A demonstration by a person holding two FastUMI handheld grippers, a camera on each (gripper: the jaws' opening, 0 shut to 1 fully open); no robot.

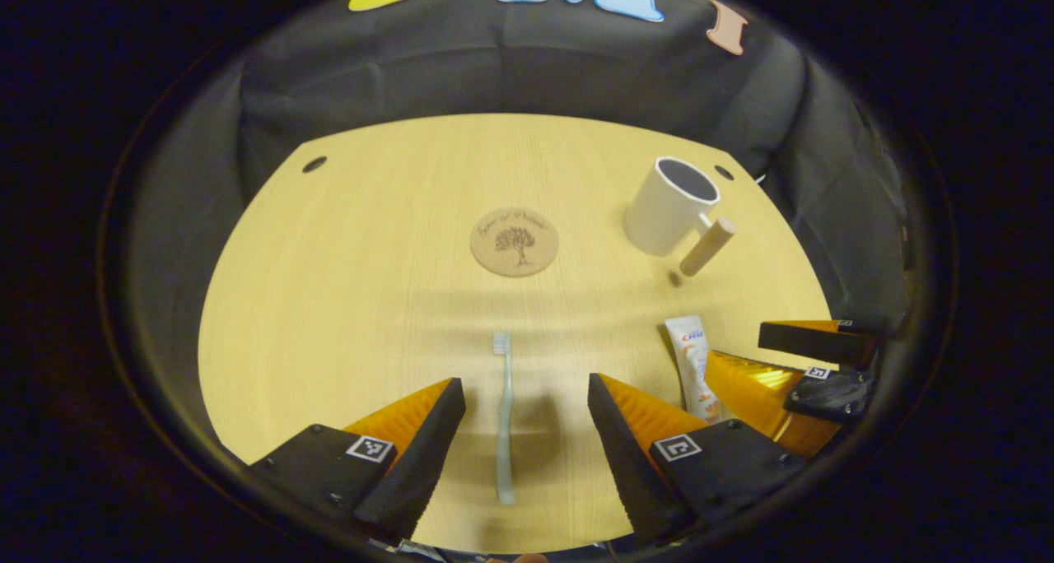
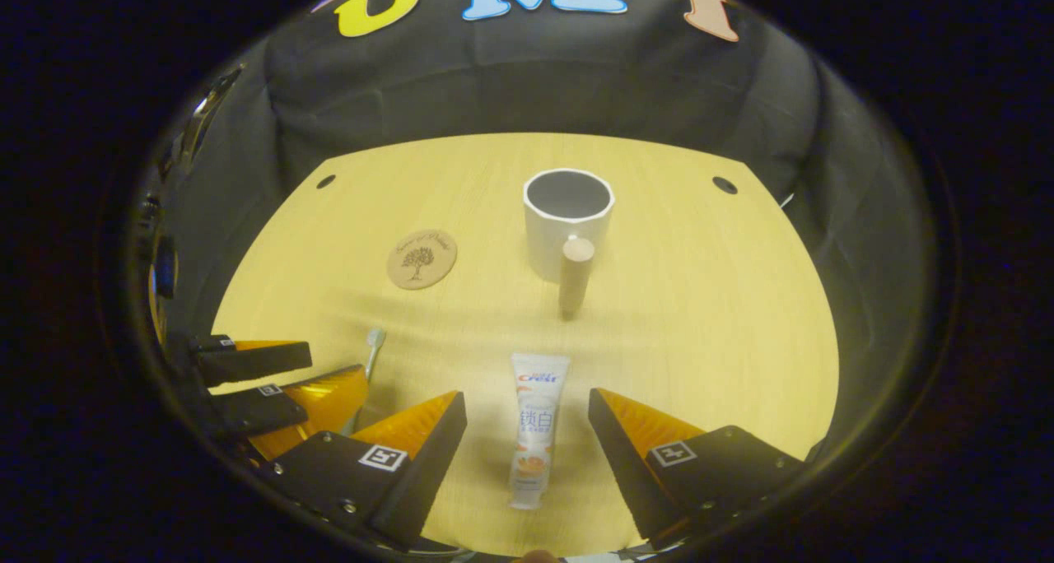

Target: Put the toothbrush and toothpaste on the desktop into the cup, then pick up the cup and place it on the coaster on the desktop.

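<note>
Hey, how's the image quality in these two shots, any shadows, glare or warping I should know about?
Left gripper view: fisheye bends the desktop edges; soft shadow beside the toothbrush; bright glare on the right gripper. Right gripper view: same bowed table; the cup and toothpaste look sharp, with soft shadow bands across the wood; corners go dim.

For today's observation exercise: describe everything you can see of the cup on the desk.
The cup is a white mug with a faceted rim and a dark, empty-looking inside. A light, wood-like cylindrical handle sticks out from its side toward the grippers. It stands upright on the yellow desktop, right of the coaster and beyond the toothpaste. Nothing but the desktop touches it.
</note>
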